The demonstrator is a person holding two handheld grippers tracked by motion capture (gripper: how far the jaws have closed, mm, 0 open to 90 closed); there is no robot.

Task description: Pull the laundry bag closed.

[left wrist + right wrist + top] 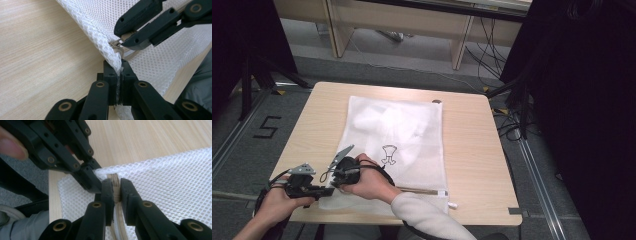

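My left gripper [119, 75] is clamped on the corner edge of the white mesh laundry bag [160, 57]; a fold of the netting is pinched between the two black jaws, which meet with only the fabric between them. My right gripper [114, 188] is likewise closed, its jaws pressed on the beige zipper tape [115, 195] at the same corner of the bag [170, 185]. In the left gripper view, my right gripper [121, 43] enters from the upper right, tips set at the small metal zipper pull [115, 44], just beyond my own jaws. In the right gripper view, my left gripper [96, 180] comes in from the upper left and touches the netting just beside my right jaws.

From above, both grippers, left [319, 190] and right [334, 177], sit close together at the bag's near left corner. The bag [412, 130] lies flat on the light wooden table [472, 150], with a small dark printed figure [388, 154] near its middle and pale contents showing through the mesh.
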